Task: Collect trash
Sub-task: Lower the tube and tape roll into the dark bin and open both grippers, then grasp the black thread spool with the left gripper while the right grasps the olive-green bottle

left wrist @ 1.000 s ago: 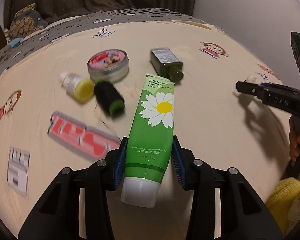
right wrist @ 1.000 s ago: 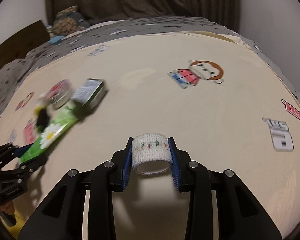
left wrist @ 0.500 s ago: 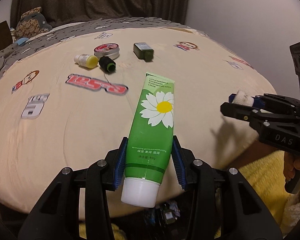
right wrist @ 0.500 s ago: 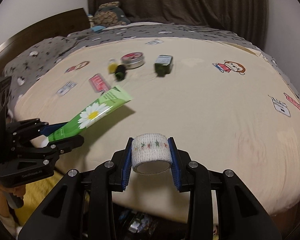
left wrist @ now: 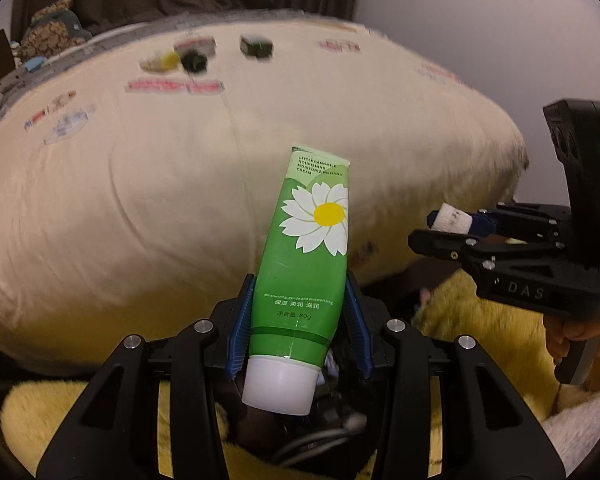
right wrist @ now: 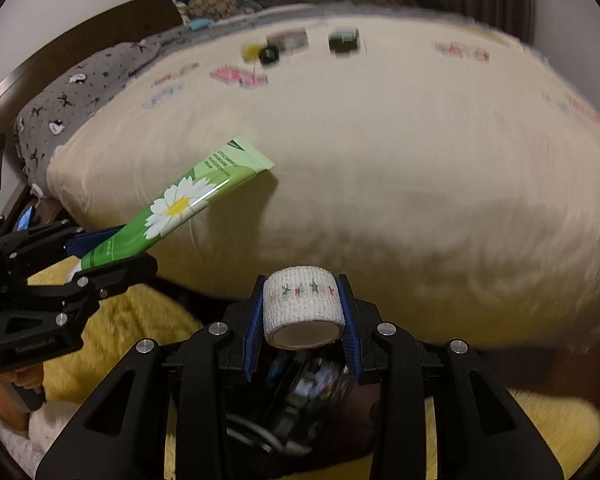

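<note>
My left gripper [left wrist: 298, 320] is shut on a green hand-cream tube [left wrist: 308, 256] with a daisy print, cap toward the camera, held in the air off the bed's near edge. The tube also shows in the right wrist view [right wrist: 180, 204]. My right gripper [right wrist: 302, 316] is shut on a white bandage roll [right wrist: 302, 304] with small stars, seen too in the left wrist view [left wrist: 454, 219]. Both grippers hang over a dark container [right wrist: 308, 384] on the floor holding several items.
The cream bed [left wrist: 140, 184] fills the view ahead. At its far side lie a yellow-capped bottle [left wrist: 164, 60], a black spool [left wrist: 194, 62], a round tin [left wrist: 194, 45] and a dark green box [left wrist: 256, 46]. A yellow fluffy rug [right wrist: 132, 320] covers the floor.
Both grippers have pulled back from the bed and lowered past its edge, each keeping its item. The bed's side, the rug and the dark container have come into view.
</note>
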`<action>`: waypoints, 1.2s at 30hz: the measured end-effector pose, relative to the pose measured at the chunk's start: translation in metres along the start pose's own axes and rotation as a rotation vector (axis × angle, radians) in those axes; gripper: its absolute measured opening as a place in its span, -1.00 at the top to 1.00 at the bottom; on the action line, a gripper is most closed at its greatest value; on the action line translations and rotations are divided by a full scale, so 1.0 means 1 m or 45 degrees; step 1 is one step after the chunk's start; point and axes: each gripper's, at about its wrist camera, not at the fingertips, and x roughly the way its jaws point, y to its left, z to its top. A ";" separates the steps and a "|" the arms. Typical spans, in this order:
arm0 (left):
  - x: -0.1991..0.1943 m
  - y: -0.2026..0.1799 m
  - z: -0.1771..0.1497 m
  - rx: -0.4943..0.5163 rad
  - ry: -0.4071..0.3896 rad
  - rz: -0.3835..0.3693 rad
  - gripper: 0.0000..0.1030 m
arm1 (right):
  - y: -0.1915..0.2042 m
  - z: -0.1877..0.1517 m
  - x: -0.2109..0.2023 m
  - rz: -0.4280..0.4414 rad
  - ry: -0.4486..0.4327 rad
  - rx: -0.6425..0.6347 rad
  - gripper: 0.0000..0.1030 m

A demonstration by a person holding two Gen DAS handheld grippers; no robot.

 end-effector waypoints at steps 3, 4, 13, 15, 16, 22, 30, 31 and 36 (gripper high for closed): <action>0.016 -0.003 -0.017 -0.007 0.093 -0.022 0.22 | -0.003 -0.014 0.012 0.033 0.067 0.049 0.33; 0.021 -0.004 -0.020 -0.007 0.113 -0.024 0.22 | -0.003 -0.019 0.017 0.041 0.095 0.057 0.33; 0.070 -0.005 -0.054 -0.017 0.349 -0.019 0.23 | 0.005 -0.040 0.053 0.038 0.266 0.063 0.33; 0.077 -0.004 -0.055 -0.017 0.371 -0.021 0.23 | 0.005 -0.043 0.059 0.038 0.292 0.075 0.33; 0.079 -0.003 -0.054 -0.016 0.379 -0.020 0.23 | 0.004 -0.044 0.061 0.039 0.300 0.084 0.33; 0.088 -0.001 -0.052 -0.005 0.411 -0.019 0.22 | -0.002 -0.046 0.067 0.063 0.331 0.126 0.29; 0.084 -0.001 -0.048 -0.007 0.390 -0.002 -0.08 | -0.010 -0.038 0.069 0.062 0.316 0.174 -0.03; 0.083 -0.001 -0.049 -0.007 0.386 0.002 -0.09 | -0.011 -0.038 0.068 0.060 0.312 0.174 -0.03; 0.075 0.002 -0.043 -0.014 0.358 0.018 -0.13 | -0.013 -0.031 0.058 0.042 0.279 0.176 -0.07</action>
